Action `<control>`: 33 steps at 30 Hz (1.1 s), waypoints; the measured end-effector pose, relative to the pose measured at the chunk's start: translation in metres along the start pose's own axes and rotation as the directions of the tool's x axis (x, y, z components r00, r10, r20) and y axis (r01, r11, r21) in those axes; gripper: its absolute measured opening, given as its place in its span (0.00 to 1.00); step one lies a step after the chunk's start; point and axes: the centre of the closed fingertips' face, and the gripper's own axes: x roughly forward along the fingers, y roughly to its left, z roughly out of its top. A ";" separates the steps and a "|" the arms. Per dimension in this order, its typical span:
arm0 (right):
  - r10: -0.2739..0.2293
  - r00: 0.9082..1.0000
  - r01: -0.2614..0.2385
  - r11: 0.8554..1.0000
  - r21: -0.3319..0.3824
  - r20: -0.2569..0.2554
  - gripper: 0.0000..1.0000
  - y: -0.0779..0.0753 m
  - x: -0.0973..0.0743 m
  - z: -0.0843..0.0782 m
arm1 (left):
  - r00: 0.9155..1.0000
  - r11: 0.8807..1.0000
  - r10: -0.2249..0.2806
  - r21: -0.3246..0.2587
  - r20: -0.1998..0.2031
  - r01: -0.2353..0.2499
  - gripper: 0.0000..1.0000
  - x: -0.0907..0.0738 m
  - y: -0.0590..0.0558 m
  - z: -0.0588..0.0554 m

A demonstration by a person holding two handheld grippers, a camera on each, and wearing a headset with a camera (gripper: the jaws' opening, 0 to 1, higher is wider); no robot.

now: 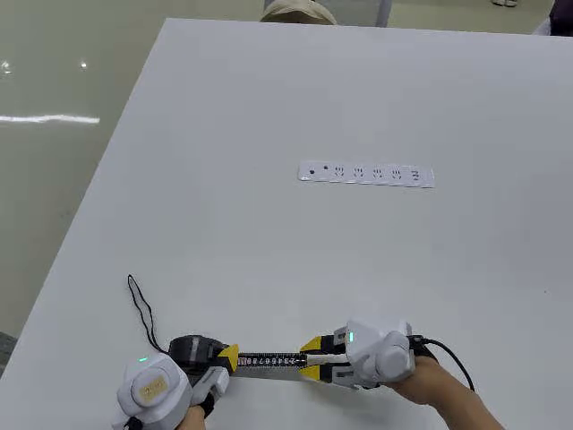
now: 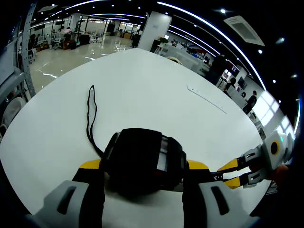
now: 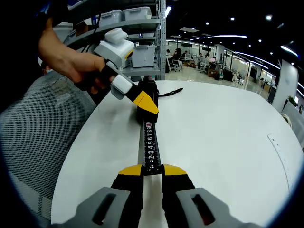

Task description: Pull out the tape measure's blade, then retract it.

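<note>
The tape measure (image 1: 192, 349) has a black, rounded case with a grey band on its side, and sits on the near edge of the white table (image 1: 269, 134), toward the person's left. A thin black cord (image 1: 139, 305) loops away from it across the tabletop. The left gripper (image 1: 224, 358) is clamped on the tape measure, one yellow-tipped jaw pressed against each side, as its own view shows. A short length of blade (image 1: 271, 361) is drawn out, pale with black numerals and some red marks near the case, running straight to the right. The right gripper (image 1: 313, 358) pinches the blade's far end between its yellow tips, which are pressed nearly together around it. In the right gripper view a hand (image 3: 71, 59) grips the left gripper's handle beyond the blade. A white power strip (image 1: 365, 174) lies flat farther back on the table, well apart from the tape measure.
</note>
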 end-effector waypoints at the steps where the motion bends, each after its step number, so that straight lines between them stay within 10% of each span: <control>1: 0.001 1.000 -0.001 1.000 0.001 0.003 0.12 0.000 0.001 0.001 | 1.000 1.000 0.000 -0.002 0.001 0.000 0.64 0.000 0.000 0.000; 33: 0.015 1.000 -0.015 1.000 -0.002 0.011 0.12 0.001 0.024 0.016 | 1.000 1.000 -0.006 -0.009 -0.003 0.006 0.64 0.000 0.001 0.001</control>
